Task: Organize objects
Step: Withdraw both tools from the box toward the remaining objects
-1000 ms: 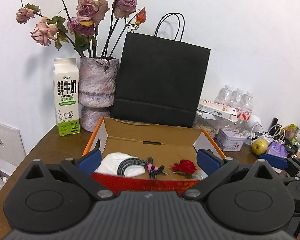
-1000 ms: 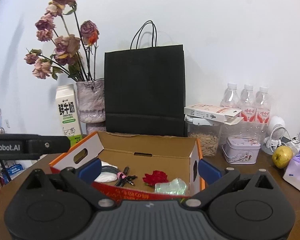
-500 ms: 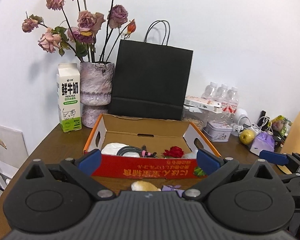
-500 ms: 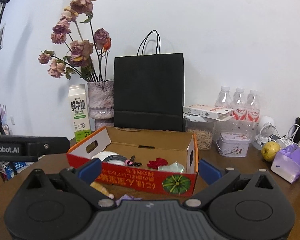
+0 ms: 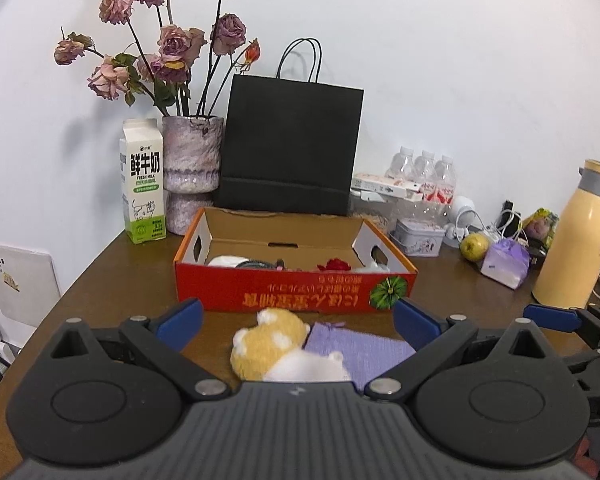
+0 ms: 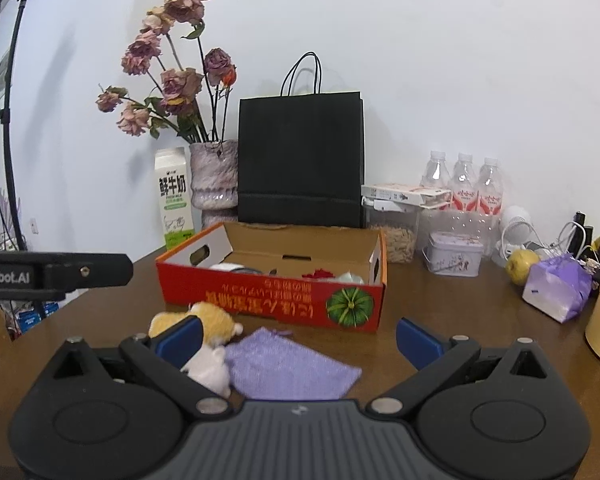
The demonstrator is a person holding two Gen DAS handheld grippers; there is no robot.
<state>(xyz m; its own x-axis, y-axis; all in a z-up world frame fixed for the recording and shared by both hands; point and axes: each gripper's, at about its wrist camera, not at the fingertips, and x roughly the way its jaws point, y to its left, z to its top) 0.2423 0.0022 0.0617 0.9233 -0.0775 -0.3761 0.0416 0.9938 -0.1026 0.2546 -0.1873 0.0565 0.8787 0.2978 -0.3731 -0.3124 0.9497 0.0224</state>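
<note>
Above plush toy [image 5: 269, 343], gaping left claw [image 5: 296, 318].

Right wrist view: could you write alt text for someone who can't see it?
An open claw hovers low over a brown table, with a purple cloth pouch and a small plush toy lying between its blue fingertips. Behind them sits an open red cardboard box, backed by a black paper bag, a vase of dried roses and a milk carton.

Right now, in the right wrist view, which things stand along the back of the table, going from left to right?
Milk carton → flower vase → black paper bag → water bottles → green apple → purple pack.
</note>
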